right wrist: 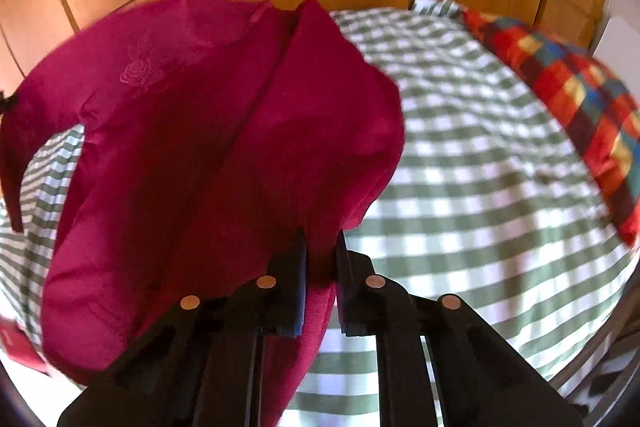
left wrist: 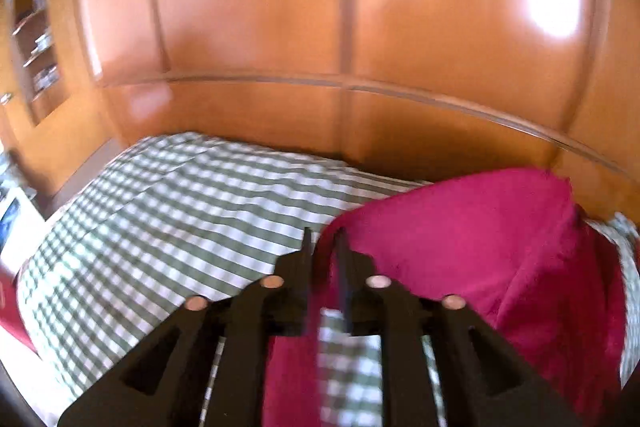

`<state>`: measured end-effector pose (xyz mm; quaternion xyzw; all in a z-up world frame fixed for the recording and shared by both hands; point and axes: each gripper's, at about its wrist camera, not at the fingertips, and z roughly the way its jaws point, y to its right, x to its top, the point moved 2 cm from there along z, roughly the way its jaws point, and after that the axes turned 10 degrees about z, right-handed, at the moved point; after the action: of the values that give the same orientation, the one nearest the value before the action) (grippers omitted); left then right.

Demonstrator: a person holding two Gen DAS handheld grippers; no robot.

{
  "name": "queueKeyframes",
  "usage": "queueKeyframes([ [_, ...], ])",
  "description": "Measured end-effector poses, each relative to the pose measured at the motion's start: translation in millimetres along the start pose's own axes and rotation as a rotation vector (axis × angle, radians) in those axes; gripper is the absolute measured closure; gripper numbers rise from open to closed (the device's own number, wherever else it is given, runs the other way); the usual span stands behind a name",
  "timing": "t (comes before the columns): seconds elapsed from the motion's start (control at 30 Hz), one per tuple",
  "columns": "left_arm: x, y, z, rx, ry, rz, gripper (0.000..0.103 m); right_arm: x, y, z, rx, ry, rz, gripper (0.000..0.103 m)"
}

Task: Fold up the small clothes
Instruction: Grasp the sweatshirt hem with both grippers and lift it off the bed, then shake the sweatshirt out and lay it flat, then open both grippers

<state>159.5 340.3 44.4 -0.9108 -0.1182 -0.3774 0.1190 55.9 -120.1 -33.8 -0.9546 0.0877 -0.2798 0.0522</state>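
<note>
While the right gripper (right wrist: pixel 322 239) pinches the crimson cotton garment (right wrist: pixel 208 147) hem so it hangs liftable over the green-checked bedspread (right wrist: pixel 480 167), the left gripper (left wrist: pixel 325 241) stands slightly parted, cloth at three o'clock.

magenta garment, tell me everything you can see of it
The magenta garment is one plain deep pink piece of soft, thin-looking fabric with a tone-on-tone rose motif stitched on it. It hangs crumpled and partly lifted above the green checked bedspread. The right gripper is shut on a bunched edge. The left gripper has cloth between its fingers; whether they pinch it I cannot tell.
</note>
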Motion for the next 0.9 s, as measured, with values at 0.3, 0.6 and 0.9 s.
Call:
queueKeyframes([
  [0.3, -59.8, 24.8, -26.5, -0.206, 0.001, 0.007, 0.04, 63.9, 72.0, -7.4, -0.283, 0.146, 0.004, 0.092],
  [0.6, -189.6, 94.3, -37.5, -0.6, -0.214, 0.014, 0.041, 138.1, 124.4, 2.1, -0.424, 0.239, 0.076, 0.042],
  [0.9, -210.6, 129.9, -36.1, -0.748, -0.268, -0.024, 0.076, 24.4, 55.0, -4.9, 0.245, -0.173, 0.038, 0.038],
])
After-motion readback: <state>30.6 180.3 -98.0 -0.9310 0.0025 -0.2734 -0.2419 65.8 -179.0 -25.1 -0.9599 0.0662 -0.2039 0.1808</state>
